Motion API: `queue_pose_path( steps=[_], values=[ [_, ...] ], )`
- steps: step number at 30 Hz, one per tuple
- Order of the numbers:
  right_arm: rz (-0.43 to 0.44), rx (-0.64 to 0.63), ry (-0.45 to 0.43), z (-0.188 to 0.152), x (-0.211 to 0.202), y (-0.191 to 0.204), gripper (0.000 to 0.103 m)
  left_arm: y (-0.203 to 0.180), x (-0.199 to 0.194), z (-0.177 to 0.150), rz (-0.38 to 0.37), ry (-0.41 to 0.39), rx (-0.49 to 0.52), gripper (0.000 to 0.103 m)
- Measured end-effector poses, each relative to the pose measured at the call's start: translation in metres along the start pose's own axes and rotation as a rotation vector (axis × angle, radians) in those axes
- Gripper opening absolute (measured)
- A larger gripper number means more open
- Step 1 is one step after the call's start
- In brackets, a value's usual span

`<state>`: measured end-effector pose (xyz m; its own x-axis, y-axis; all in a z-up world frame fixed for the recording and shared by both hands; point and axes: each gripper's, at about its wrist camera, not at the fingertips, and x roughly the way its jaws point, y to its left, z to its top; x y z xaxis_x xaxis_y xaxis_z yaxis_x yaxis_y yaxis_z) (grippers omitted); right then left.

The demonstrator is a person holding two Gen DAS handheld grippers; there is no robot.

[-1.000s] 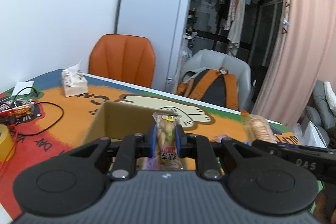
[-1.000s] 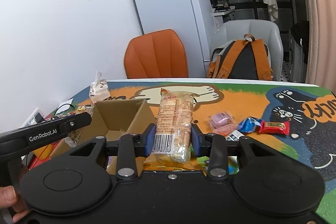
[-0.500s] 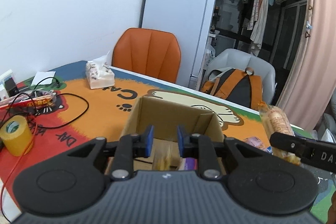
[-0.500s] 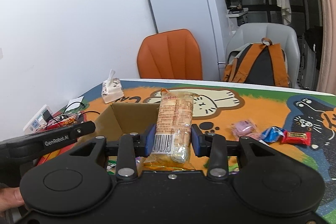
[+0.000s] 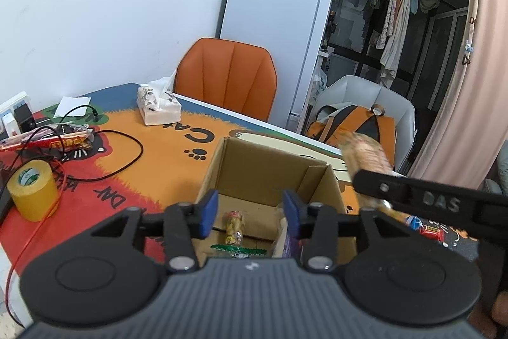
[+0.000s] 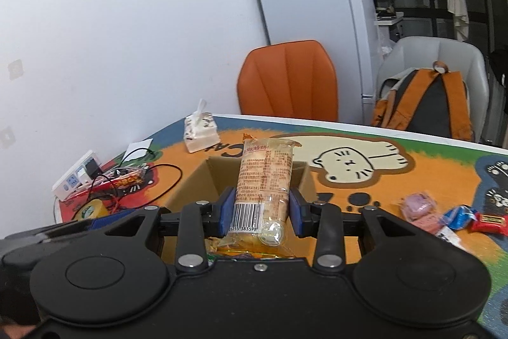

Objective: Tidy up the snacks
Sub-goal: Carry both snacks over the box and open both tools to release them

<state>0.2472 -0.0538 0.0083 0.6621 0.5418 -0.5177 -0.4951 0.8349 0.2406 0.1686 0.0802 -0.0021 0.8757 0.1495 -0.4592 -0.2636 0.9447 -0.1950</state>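
An open cardboard box [image 5: 254, 170] stands on the cartoon-cat table mat. My left gripper [image 5: 249, 212] hovers over its near edge, jaws opening, with nothing between the blue pads. A small peanut snack pack [image 5: 234, 226] lies on the box floor below, beside other packets. My right gripper [image 6: 260, 208] is shut on a long clear pack of biscuits [image 6: 265, 177], held upright above the box [image 6: 203, 180]. In the left wrist view that biscuit pack [image 5: 365, 154] shows blurred over the box's right wall.
Loose wrapped snacks [image 6: 457, 216] lie on the mat at the right. A tissue pack [image 5: 158, 105], a yellow tape roll [image 5: 33, 194], cables and a power strip [image 6: 76, 178] sit at the left. An orange chair [image 5: 227, 78] and a backpack [image 6: 425, 107] stand behind the table.
The left gripper let go of the peanut snack pack, which now lies in the box, and its jaws spread. The right gripper has carried the biscuit pack leftward over the box.
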Motion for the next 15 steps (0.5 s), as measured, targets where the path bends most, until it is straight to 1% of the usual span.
queue_pose_path(
  steps=[2,3,4,6,8,10,13,14,15],
  values=[
    [0.02,-0.017,0.002,0.0,0.002,0.004,0.039,0.002,-0.002,-0.001,0.0,-0.006,-0.004,0.052],
    [0.011,-0.017,0.004,0.001,0.004,0.006,0.048,0.003,-0.002,-0.001,0.0,-0.007,-0.007,0.054],
    [-0.002,-0.012,0.004,0.0,0.004,0.006,0.05,0.004,-0.003,-0.001,0.005,-0.011,-0.014,0.057],
    [-0.008,0.0,-0.004,0.0,0.0,0.002,0.057,0.005,-0.005,-0.001,0.014,-0.02,-0.026,0.065],
    [-0.006,0.016,-0.001,-0.001,-0.005,-0.004,0.059,0.005,-0.006,-0.002,0.014,-0.028,-0.034,0.078],
    [-0.017,0.027,-0.001,-0.003,-0.009,-0.009,0.063,0.004,-0.007,-0.003,0.009,-0.035,-0.039,0.083],
    [-0.032,0.035,0.003,-0.007,-0.016,-0.016,0.064,-0.003,-0.006,-0.004,0.013,-0.035,-0.028,0.087],
    [-0.039,0.037,0.003,-0.008,-0.019,-0.019,0.067,-0.006,-0.006,-0.005,0.015,-0.037,-0.024,0.088],
    [-0.047,0.04,0.003,-0.008,-0.021,-0.021,0.071,-0.008,-0.006,-0.005,0.016,-0.038,-0.024,0.089]
  ],
)
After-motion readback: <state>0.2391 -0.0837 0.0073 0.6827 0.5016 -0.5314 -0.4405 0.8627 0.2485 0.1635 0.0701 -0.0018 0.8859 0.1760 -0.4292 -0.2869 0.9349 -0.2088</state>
